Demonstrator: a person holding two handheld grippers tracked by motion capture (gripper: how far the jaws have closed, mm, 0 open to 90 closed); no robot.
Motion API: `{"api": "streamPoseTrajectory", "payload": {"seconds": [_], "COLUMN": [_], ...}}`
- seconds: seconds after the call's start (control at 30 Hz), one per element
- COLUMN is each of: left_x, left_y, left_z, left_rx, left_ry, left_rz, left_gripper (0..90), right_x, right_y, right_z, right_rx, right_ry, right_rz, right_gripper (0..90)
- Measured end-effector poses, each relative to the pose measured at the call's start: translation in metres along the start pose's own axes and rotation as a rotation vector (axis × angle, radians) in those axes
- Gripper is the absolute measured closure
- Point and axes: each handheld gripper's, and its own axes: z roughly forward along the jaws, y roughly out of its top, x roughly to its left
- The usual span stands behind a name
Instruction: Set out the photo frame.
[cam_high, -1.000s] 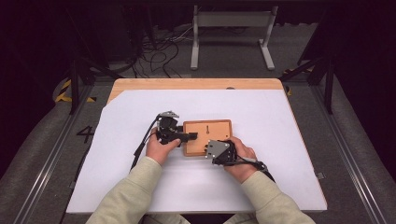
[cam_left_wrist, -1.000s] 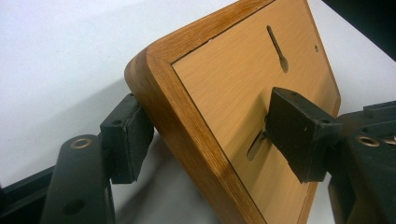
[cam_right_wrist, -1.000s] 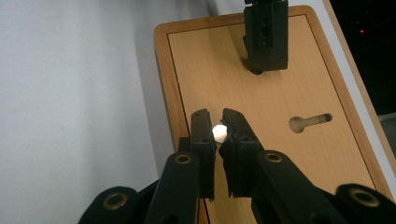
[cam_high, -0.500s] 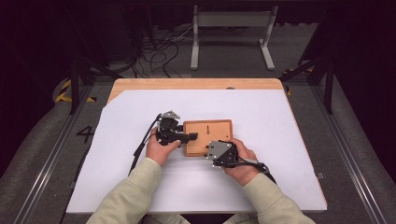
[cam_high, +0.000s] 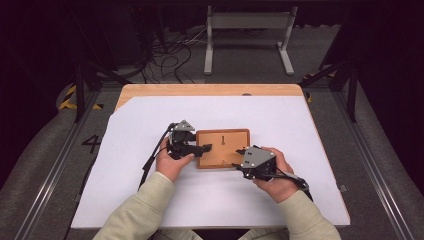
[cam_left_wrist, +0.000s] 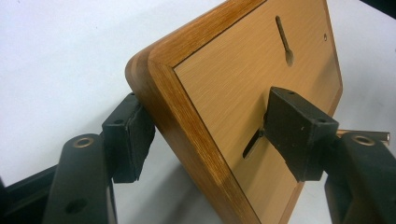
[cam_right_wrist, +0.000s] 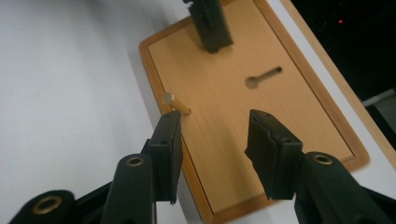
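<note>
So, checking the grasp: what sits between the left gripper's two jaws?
In the left gripper view, the wooden frame's rounded edge stands between the left gripper's jaws, one pad behind it, one on its back panel.

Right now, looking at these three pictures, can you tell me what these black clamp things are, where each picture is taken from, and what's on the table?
A person sits at a table covered in white paper, holding a hand-operated gripper in each hand. The high view looks down from above. The other two come from cameras riding on each gripper, looking along its black jaws. A wooden frame back lies there. The left gripper has its jaws on either side of the frame's tilted edge, gripping it. The right gripper hovers open above the frame, next to a small wooden peg sticking out of it.
</note>
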Motion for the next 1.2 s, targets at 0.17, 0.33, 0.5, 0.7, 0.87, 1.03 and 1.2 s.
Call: {"api": "streamPoseTrajectory", "payload": {"seconds": [0.17, 0.33, 0.5, 0.7, 0.87, 1.03, 1.2], "left_x": [-0.008, -0.019, -0.027, -0.038, -0.046, -0.051, -0.058], "left_y": [-0.001, -0.002, -0.004, -0.008, -0.012, -0.017, -0.023], "left_z": [-0.004, -0.009, -0.016, -0.024, -0.032, -0.039, -0.046], "left_rx": [-0.006, -0.018, -0.020, -0.017, -0.016, -0.022, -0.019], "left_ry": [0.036, 0.072, 0.092, 0.122, 0.139, 0.128, 0.105], "left_rz": [0.038, 0.091, 0.138, 0.208, 0.262, 0.299, 0.325], "left_gripper": [34.8, 35.3, 37.3, 41.2, 46.0, 50.0, 53.9], "right_x": [-0.007, -0.016, -0.024, -0.031, -0.034, -0.038, -0.040], "right_y": [-0.011, -0.020, -0.027, -0.033, -0.037, -0.039, -0.040], "right_z": [-0.014, -0.027, -0.038, -0.048, -0.054, -0.058, -0.061], "right_rx": [-0.016, -0.033, -0.050, -0.069, -0.082, -0.092, -0.100], "right_ry": [-0.032, -0.067, -0.092, -0.112, -0.119, -0.125, -0.130], "right_rz": [0.044, 0.085, 0.132, 0.160, 0.178, 0.194, 0.200], "right_gripper": [55.9, 56.1, 56.6, 57.0, 56.8, 56.5, 56.2]}}
